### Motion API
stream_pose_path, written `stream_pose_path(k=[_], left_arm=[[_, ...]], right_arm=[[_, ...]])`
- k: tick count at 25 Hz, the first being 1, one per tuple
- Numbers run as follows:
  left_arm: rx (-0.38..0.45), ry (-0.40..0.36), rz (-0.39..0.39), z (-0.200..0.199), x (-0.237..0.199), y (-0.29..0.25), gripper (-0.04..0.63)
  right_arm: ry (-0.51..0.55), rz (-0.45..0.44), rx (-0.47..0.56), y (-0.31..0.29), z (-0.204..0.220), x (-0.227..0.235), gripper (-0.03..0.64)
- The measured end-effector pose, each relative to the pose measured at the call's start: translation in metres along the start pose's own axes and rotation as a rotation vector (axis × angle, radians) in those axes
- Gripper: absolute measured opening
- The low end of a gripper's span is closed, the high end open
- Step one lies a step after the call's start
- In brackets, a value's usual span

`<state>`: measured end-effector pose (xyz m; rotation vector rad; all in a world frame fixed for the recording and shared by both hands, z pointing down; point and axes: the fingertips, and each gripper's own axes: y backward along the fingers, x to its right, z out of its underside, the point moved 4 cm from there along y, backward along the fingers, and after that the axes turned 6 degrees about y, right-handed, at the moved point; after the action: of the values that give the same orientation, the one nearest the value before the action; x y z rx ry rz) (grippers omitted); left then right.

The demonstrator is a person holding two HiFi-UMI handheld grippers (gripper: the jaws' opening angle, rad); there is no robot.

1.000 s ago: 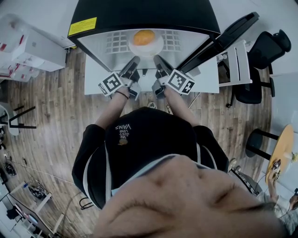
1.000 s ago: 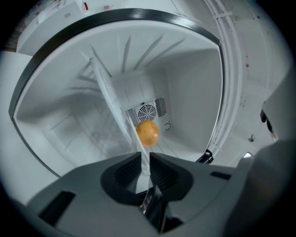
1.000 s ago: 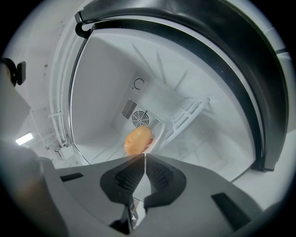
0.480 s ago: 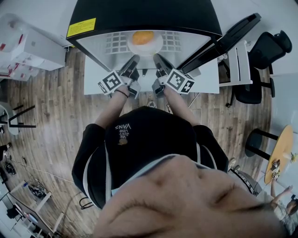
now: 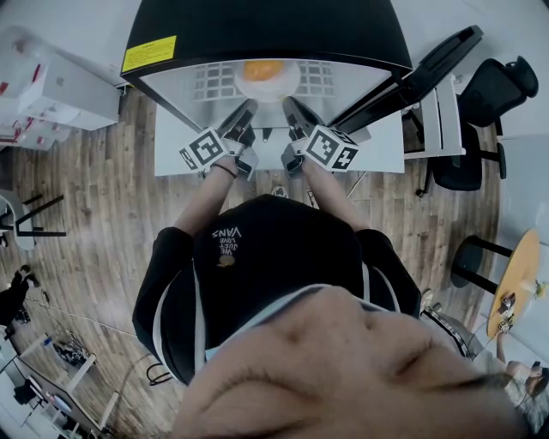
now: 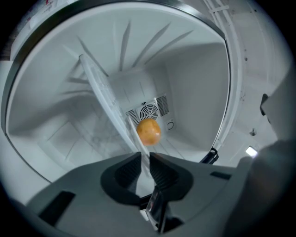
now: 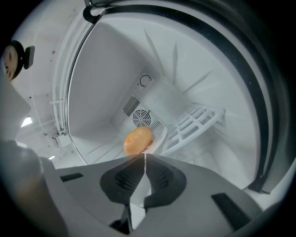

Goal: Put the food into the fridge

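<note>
— What is seen of the room?
— A wooden floor is spread round one fridge, black on top. Its one door is swung open to the right. One black chair is set beyond that door.
— And inside?
— One white plate is held over one wire shelf, within the white compartment. One round orange piece of food is borne on it, in front of one round fan grille.
— How are the two grippers set?
— The plate's near rim is pinched by both. The left gripper is closed on it at the left and the right gripper at the right. The jaws are brought nearly together, with only the thin rim between them.
</note>
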<state>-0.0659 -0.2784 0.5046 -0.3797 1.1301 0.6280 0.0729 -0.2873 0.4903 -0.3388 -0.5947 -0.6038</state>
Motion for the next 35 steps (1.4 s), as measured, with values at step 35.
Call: stream_pose_path(k=[35], left_arm=[[-0.058,-0.218,-0.054,-0.0034,-0.0041,-0.0045,0.037]], right_arm=[[0.18,0.045,-0.045,-0.0075,0.002,-0.0006,0.021]])
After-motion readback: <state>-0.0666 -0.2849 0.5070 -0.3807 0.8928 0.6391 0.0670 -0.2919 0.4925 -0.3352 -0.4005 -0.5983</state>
